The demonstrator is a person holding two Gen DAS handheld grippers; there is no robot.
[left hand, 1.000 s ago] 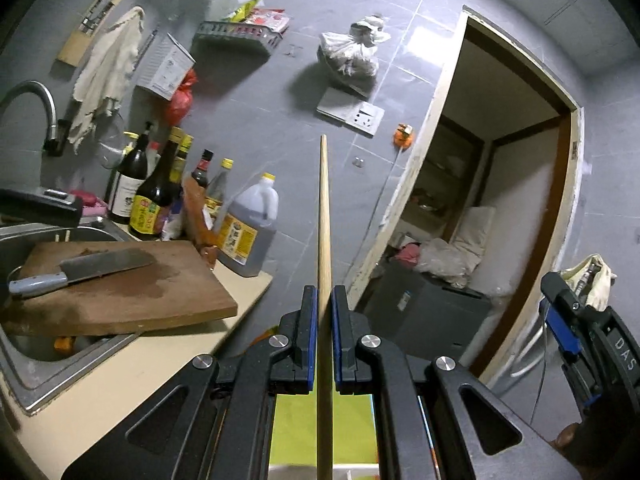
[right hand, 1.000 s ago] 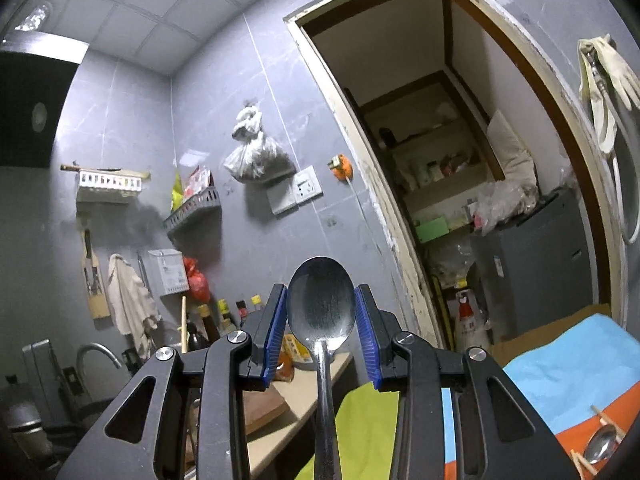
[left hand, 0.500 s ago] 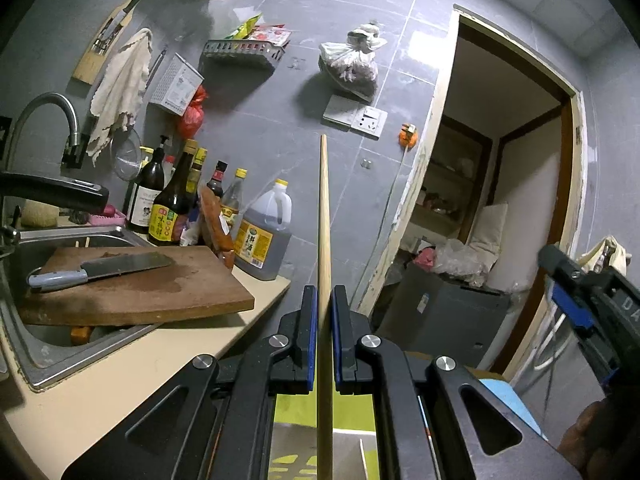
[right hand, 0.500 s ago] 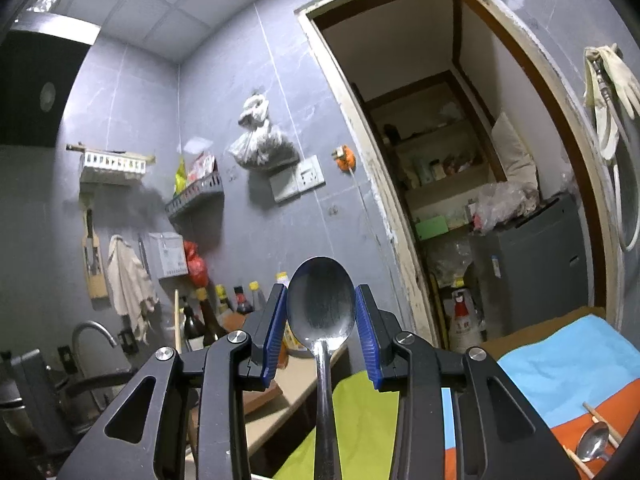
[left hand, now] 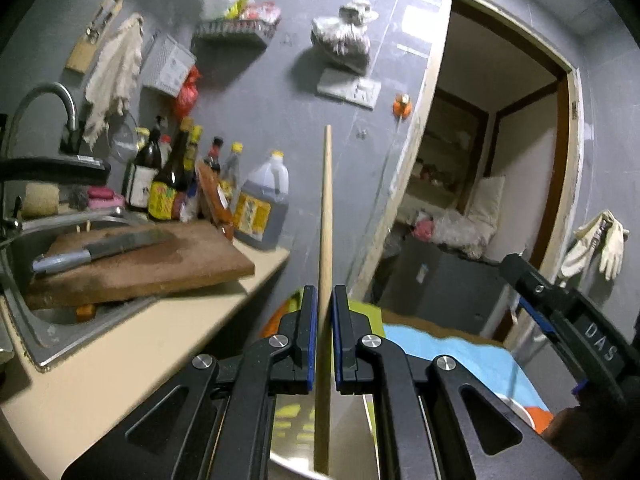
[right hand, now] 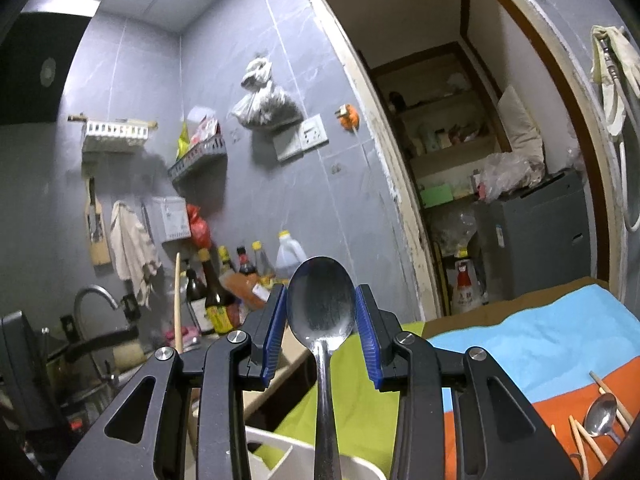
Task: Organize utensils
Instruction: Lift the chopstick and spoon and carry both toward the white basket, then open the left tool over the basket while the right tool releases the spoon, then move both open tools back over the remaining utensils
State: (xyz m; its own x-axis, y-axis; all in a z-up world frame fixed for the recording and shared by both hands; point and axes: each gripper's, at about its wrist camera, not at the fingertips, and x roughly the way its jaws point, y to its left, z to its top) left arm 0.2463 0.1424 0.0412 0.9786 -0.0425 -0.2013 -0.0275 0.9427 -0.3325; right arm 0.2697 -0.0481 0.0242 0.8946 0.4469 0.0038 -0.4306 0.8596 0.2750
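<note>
My left gripper (left hand: 324,300) is shut on a long wooden chopstick (left hand: 325,208) that points up between the pads. My right gripper (right hand: 321,300) is shut on a metal spoon (right hand: 321,304), bowl up; this gripper also shows at the right edge of the left wrist view (left hand: 560,312). The chopstick shows in the right wrist view (right hand: 177,300) at the left. A white utensil holder's rim (right hand: 280,446) lies just below the spoon's handle. On the orange cloth at the lower right lie another spoon (right hand: 600,416) and several chopsticks (right hand: 580,440).
A counter (left hand: 132,344) at the left carries a cutting board (left hand: 152,264) with a cleaver (left hand: 100,246) over a sink, and several bottles (left hand: 172,188). A table with green, blue and orange cloths (right hand: 540,344) is below. A doorway (right hand: 480,160) opens behind.
Both grippers have tilted down a little, so the counter, the table cloths and the white holder's rim have come further into view. Both grips are unchanged.
</note>
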